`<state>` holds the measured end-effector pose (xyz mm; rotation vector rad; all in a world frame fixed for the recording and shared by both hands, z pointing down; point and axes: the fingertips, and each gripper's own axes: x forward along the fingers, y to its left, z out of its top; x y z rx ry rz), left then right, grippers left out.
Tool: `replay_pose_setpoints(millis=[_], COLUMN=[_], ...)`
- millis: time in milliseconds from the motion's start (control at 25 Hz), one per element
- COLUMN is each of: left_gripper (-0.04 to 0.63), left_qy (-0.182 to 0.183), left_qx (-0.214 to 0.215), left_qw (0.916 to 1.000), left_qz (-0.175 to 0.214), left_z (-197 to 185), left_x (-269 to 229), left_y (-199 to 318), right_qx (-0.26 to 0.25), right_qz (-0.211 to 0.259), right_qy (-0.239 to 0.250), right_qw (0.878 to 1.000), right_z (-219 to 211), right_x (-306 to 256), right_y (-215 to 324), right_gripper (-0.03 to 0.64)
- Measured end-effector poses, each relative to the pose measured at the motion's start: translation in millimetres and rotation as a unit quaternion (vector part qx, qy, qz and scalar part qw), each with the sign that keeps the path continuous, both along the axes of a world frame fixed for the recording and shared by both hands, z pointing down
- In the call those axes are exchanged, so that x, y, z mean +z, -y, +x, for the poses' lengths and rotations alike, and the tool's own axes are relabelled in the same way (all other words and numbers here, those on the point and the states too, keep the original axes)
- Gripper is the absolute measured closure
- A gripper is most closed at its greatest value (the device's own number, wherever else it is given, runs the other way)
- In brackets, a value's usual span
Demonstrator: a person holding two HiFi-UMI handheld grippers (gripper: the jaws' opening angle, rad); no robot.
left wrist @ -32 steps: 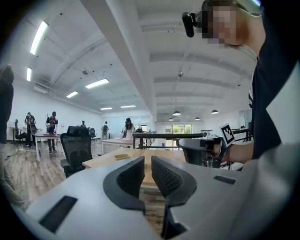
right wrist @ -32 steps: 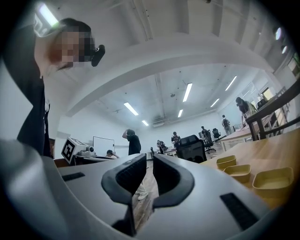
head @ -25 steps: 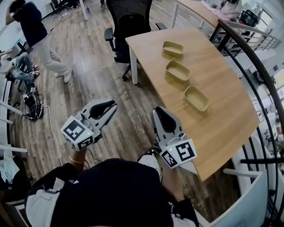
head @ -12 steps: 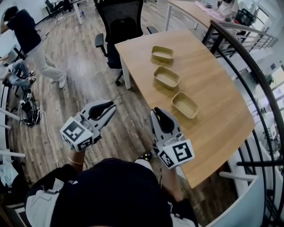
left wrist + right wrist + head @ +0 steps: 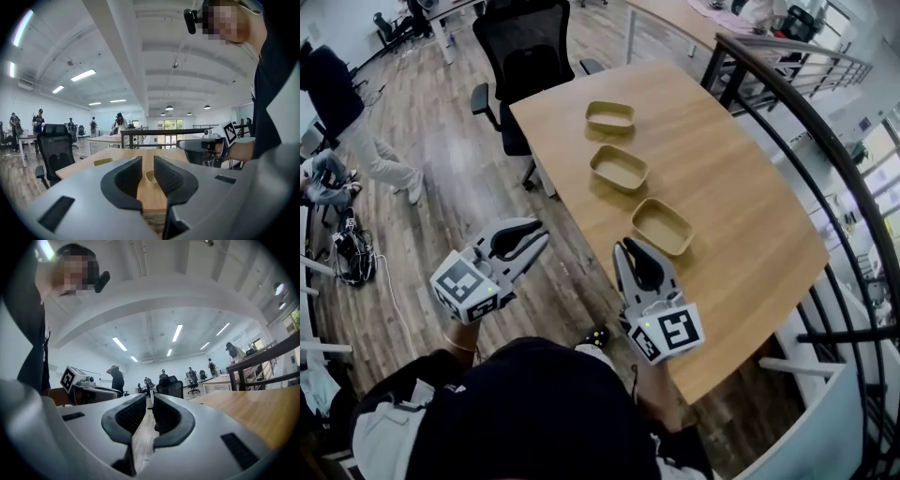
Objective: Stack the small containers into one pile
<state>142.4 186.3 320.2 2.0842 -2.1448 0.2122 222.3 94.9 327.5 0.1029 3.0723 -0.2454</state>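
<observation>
The left gripper (image 5: pixel 536 239) hangs over the floor (image 5: pixel 431 225) short of the table (image 5: pixel 741 178); its jaws have just been opening and stand a narrow gap apart, with nothing between them. The right gripper (image 5: pixel 627 249) is at the table's edge, its jaws closed together and empty. Beyond it three containers lie apart in a row, unstacked: the near one (image 5: pixel 662 226), the middle one (image 5: pixel 619 167) and the far one (image 5: pixel 609 115).

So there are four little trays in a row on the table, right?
No, three, not four: the far tray, the middle tray and the near tray sit in a row on the table. The head view shows it.
</observation>
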Motion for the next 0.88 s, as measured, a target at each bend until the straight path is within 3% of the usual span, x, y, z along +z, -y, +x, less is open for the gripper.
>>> replay_pose_setpoints(millis=[480, 600, 880], left_gripper=[0.526, 0.525, 0.517], left_qy=[0.012, 0.007, -0.010], left_qx=[0.032, 0.031, 0.054], left_qw=[0.9991, 0.9992, 0.9981], left_qz=[-0.026, -0.026, -0.030], left_z=[18.6, 11.5, -21.3], left_x=[16.6, 19.2, 32.1], left_y=[39.8, 43.4, 70.9], right_qx=[0.034, 0.037, 0.062], right_qz=[-0.012, -0.008, 0.014], right_qy=[-0.012, -0.020, -0.046], right_qw=[0.999, 0.999, 0.997], right_z=[28.1, 23.5, -1.7], right_x=[26.3, 26.6, 26.1], right_y=[31.7, 35.4, 60.4], right_gripper=[0.572, 0.499, 0.491])
